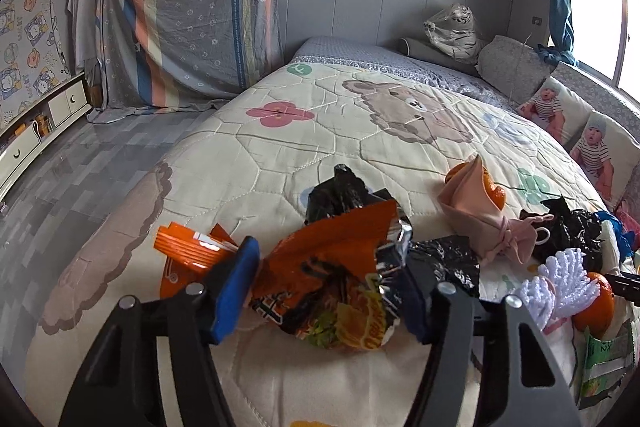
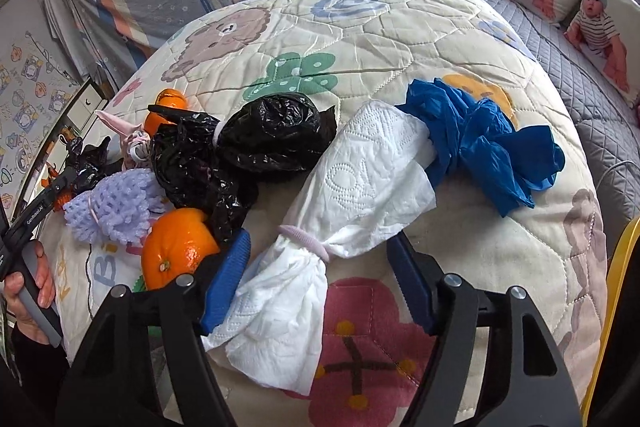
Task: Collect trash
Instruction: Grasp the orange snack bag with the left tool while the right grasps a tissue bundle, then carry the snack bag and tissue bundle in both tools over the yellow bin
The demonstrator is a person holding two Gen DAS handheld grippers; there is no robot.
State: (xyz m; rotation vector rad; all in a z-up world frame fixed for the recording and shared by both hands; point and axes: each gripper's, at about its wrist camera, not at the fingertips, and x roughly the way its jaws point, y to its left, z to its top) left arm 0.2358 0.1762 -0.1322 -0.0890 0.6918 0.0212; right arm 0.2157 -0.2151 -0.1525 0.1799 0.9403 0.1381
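My left gripper (image 1: 328,291) is open around an orange noodle wrapper (image 1: 332,283) lying on the quilt; its blue pads stand at either side of it. Black plastic (image 1: 340,191) lies just behind. My right gripper (image 2: 320,283) is open around a white paper-towel bundle (image 2: 344,195) tied with a pink band. A blue plastic bag (image 2: 480,143), a black plastic bag (image 2: 256,143), an orange (image 2: 176,251) and a purple foam net (image 2: 112,207) lie around it.
A cartoon quilt (image 1: 320,131) covers the bed. A pink cloth bundle (image 1: 476,211) with an orange, a white foam net (image 1: 560,283) and a green sachet (image 1: 604,363) lie at the right. Pillows (image 1: 512,63) line the far edge. Floor and drawers (image 1: 40,123) are at the left.
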